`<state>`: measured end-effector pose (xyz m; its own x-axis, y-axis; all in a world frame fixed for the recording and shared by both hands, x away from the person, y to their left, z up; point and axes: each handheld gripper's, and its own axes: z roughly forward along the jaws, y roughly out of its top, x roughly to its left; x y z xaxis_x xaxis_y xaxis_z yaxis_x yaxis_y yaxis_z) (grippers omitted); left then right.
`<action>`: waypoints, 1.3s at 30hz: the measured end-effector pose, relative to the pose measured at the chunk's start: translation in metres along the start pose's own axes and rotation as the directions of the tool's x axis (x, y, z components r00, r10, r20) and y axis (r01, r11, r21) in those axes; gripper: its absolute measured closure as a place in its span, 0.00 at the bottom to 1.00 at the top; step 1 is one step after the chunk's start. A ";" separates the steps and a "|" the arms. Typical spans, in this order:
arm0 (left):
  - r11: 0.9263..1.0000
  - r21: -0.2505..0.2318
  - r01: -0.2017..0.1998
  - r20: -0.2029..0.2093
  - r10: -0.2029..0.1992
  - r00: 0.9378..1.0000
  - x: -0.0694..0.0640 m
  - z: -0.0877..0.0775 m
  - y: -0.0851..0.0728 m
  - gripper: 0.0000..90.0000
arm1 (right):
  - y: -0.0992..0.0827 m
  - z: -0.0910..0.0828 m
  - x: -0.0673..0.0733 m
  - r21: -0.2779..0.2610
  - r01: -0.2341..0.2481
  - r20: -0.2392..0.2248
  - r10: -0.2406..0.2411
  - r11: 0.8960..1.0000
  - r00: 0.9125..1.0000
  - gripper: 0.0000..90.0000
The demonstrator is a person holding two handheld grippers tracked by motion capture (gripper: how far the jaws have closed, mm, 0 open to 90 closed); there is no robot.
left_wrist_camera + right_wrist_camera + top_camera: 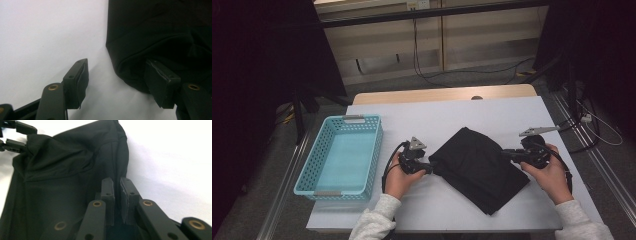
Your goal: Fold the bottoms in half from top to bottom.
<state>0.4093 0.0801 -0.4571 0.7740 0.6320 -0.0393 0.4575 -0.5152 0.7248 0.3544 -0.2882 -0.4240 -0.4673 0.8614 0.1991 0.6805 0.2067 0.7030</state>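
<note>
Right gripper view: right gripper (117, 187) is clamped on black cloth (62, 182) edge; left gripper (120, 82) gapes, so its corner is best pinched before lifting off the worktop (512, 110).

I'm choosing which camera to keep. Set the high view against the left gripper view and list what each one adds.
High view alone: the turquoise basket left of the cloth, both hands with their grippers at opposite edges of the cloth, the floor and cables beyond.
Left gripper view alone: close up, the left gripper has its jaws apart, one over bare table, the other against the cloth's folded corner.
Shared: the black cloth on the white table.
</note>
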 end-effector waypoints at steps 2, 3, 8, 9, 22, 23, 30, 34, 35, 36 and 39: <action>1.000 0.000 0.022 0.009 -0.022 1.000 0.000 0.004 -0.001 0.47 | 0.000 0.001 0.001 0.003 0.007 -0.001 -0.007 1.000 1.000 0.91; 1.000 0.000 0.022 0.009 -0.022 1.000 0.000 0.004 -0.001 0.48 | 0.000 0.001 0.001 0.003 0.007 -0.001 -0.007 1.000 1.000 0.91; 1.000 0.014 0.025 0.014 -0.025 1.000 -0.004 0.004 0.002 0.66 | -0.002 0.002 0.002 0.007 0.007 -0.004 -0.007 1.000 1.000 0.91; 0.999 0.022 0.031 0.022 -0.031 0.999 -0.005 0.004 0.003 0.66 | -0.002 0.002 0.002 0.007 0.007 -0.004 -0.007 1.000 1.000 0.91; 0.997 0.067 0.044 -0.007 -0.044 0.999 -0.011 0.001 0.009 0.95 | -0.005 -0.011 0.009 -0.005 0.000 -0.040 -0.001 1.000 0.999 0.91; 0.997 0.060 0.050 -0.018 -0.049 0.999 -0.010 0.000 0.010 0.95 | -0.006 -0.016 0.009 -0.013 -0.013 -0.050 0.012 1.000 0.999 0.91; 0.998 0.053 0.029 -0.012 -0.028 1.000 -0.010 -0.001 0.009 0.93 | -0.021 -0.034 0.007 -0.002 -0.063 -0.062 0.063 0.998 0.996 0.92; 0.999 0.039 0.017 -0.011 -0.016 1.000 -0.009 -0.003 0.008 0.83 | -0.031 -0.034 0.006 0.030 -0.083 -0.059 0.085 0.996 0.995 0.91; 0.999 0.025 0.020 -0.014 -0.020 1.000 -0.007 -0.004 0.009 0.77 | -0.034 -0.033 0.005 0.042 -0.087 -0.060 0.089 0.995 0.994 0.91; 0.999 0.007 0.032 -0.021 -0.032 0.999 -0.004 -0.006 0.009 0.61 | -0.038 -0.030 0.004 0.058 -0.100 -0.063 0.104 0.993 0.993 0.91; 0.999 -0.003 0.038 -0.017 -0.038 0.999 -0.002 -0.009 0.010 0.56 | -0.039 -0.027 0.005 0.068 -0.095 -0.053 0.099 0.993 0.994 0.91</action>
<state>0.4087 0.0791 -0.4434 0.7485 0.6609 -0.0553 0.4854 -0.4890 0.7248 0.3103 -0.3051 -0.4317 -0.4270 0.8519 0.3031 0.7584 0.1549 0.6331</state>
